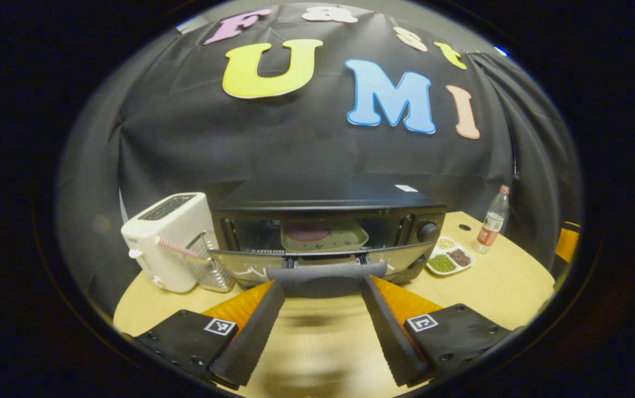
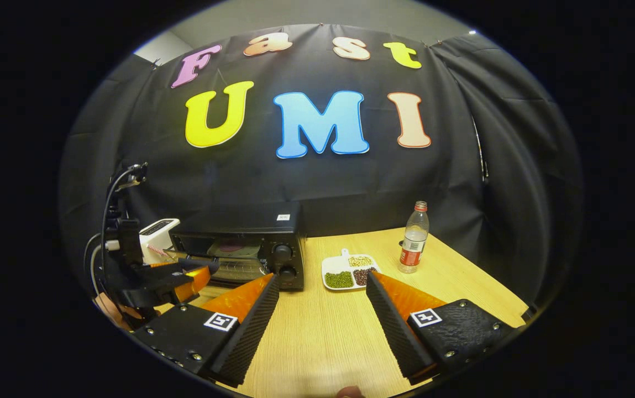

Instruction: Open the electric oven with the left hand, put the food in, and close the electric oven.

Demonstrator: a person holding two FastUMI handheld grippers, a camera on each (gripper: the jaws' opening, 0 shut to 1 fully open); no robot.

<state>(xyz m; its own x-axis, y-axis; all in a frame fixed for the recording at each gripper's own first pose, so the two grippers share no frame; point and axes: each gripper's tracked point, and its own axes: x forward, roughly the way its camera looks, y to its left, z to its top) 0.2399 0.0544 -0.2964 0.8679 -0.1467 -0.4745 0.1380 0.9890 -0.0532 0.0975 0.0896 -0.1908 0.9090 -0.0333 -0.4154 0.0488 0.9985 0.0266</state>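
The black electric oven [image 1: 328, 200] stands on the wooden table, its door [image 1: 405, 258] hanging partly open and tilted toward me. Inside rests a pale dish with a pinkish piece of food [image 1: 323, 234]. My left gripper [image 1: 323, 284] is open wide, its fingertips at the two ends of the door handle [image 1: 325, 274], which spans the gap between them. In the right gripper view, the oven [image 2: 256, 221] sits at the left with the left gripper [image 2: 187, 273] at its tilted door. My right gripper [image 2: 321, 282] hovers open over the table with nothing between its fingers.
A white toaster [image 1: 168, 237] and a metal grater-like object [image 1: 209, 268] stand left of the oven. Right of it lie a divided plate of beans [image 1: 450, 257] [image 2: 349, 271] and a plastic bottle [image 1: 493, 221] [image 2: 414, 237]. The table's round edge curves close by.
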